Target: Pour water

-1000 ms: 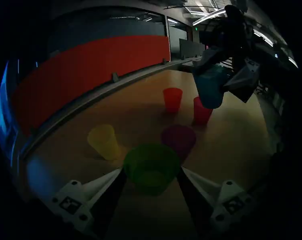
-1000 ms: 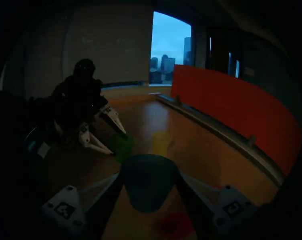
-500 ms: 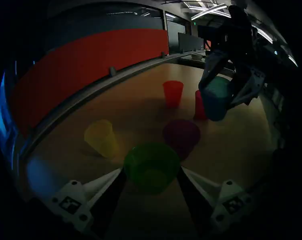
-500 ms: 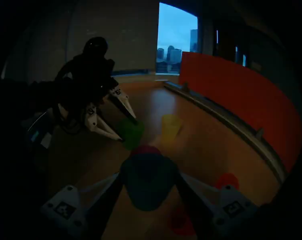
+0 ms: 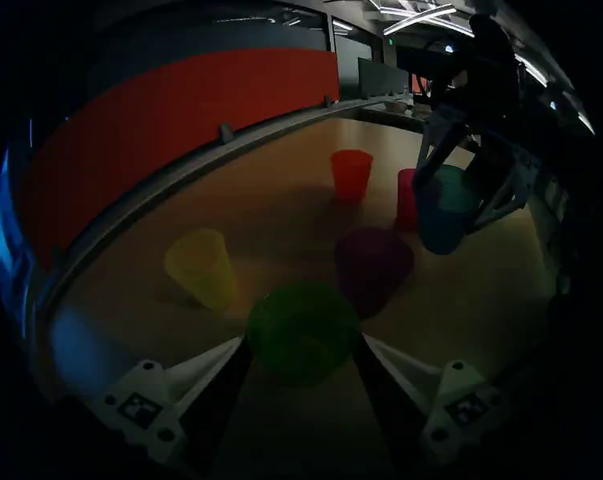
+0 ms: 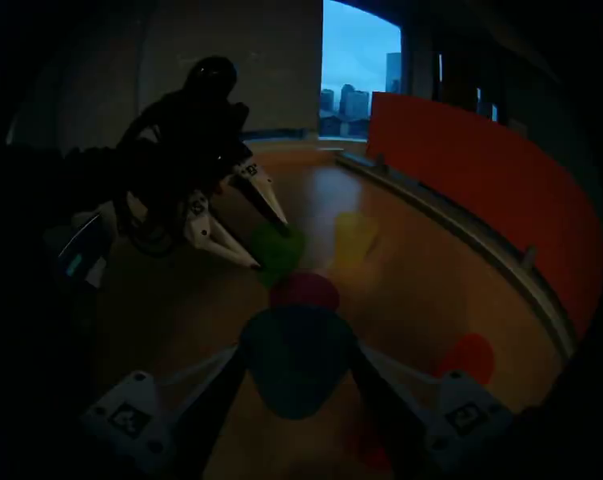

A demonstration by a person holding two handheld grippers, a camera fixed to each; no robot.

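Moved: blue cup (image 5: 444,226) in the right claw (image 5: 448,206) has sunk lower, nearer the purple cup (image 5: 372,262).
Room: dim, with a red partition (image 5: 181,112) along the left.
Table (image 5: 493,296): smooth brown wood.
Standing: yellow cup (image 5: 199,268), purple cup, orange cup (image 5: 351,174), red cup (image 5: 405,200), all tapered plastic.
Grips: left claw (image 5: 301,346) pinches the green cup (image 5: 303,328); right claw pinches the blue cup in the air, partly hiding the red cup.
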